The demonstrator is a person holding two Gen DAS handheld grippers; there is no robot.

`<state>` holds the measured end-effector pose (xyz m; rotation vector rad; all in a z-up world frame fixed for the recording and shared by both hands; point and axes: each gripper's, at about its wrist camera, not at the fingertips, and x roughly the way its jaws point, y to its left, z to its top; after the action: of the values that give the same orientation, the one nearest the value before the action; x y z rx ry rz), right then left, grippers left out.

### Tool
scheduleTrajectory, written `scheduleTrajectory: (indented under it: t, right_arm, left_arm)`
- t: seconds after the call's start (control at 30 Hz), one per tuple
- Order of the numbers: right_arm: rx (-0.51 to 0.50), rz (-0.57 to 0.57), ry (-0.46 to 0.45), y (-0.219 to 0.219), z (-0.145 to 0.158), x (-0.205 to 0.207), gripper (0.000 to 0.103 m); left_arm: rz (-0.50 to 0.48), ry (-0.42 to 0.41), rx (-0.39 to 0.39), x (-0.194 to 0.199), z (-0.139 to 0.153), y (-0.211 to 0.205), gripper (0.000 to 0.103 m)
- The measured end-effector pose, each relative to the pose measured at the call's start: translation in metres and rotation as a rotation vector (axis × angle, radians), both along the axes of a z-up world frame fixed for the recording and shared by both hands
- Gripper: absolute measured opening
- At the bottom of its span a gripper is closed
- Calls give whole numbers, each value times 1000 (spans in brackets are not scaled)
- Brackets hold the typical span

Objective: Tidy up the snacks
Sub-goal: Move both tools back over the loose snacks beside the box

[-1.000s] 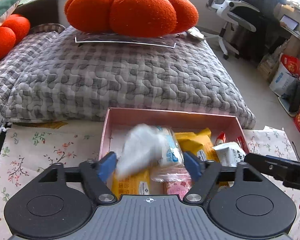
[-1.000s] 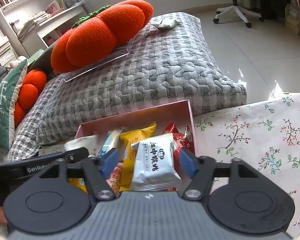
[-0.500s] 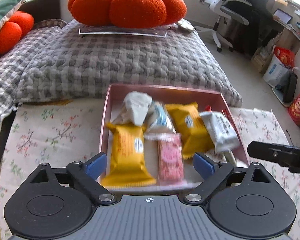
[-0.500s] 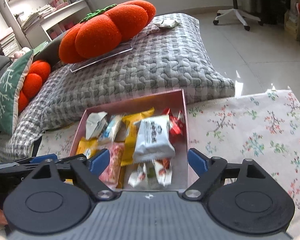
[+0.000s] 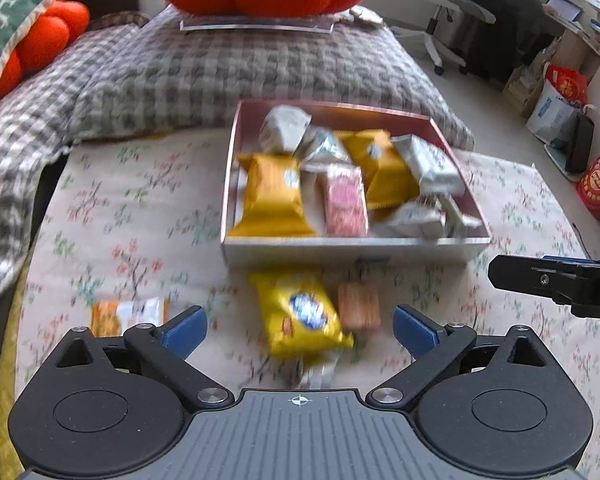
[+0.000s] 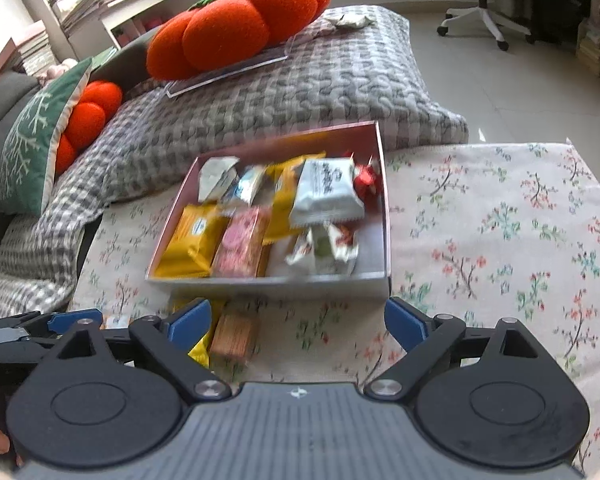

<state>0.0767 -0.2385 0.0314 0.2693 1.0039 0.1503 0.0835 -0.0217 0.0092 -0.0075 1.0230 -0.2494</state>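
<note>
Floral cloth (image 5: 132, 216) covers the surface, a grey quilt (image 5: 220, 68) behind it. On the cloth sits a pink box (image 5: 352, 246) packed with snacks (image 5: 272, 196) — yellow, pink and white packets. More lie loose just in front of it: a yellow pack (image 5: 304, 316), a biscuit (image 5: 358, 306), an orange packet (image 5: 128, 314). Left gripper (image 5: 298, 330) and right gripper (image 6: 298, 320) have just been opening — both spread wide, pinching nothing.
</note>
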Motion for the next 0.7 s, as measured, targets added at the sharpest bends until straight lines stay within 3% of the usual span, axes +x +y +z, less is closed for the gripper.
scheduleTrajectory:
  t: [0.4, 0.7]
  right_arm:
    - [-32, 28, 51, 14, -22, -23, 96]
    - [-77, 38, 117, 24, -44, -27, 96]
  left_arm:
    - [44, 17, -8, -28, -25, 18, 100]
    - [11, 53, -26, -26, -44, 24, 100]
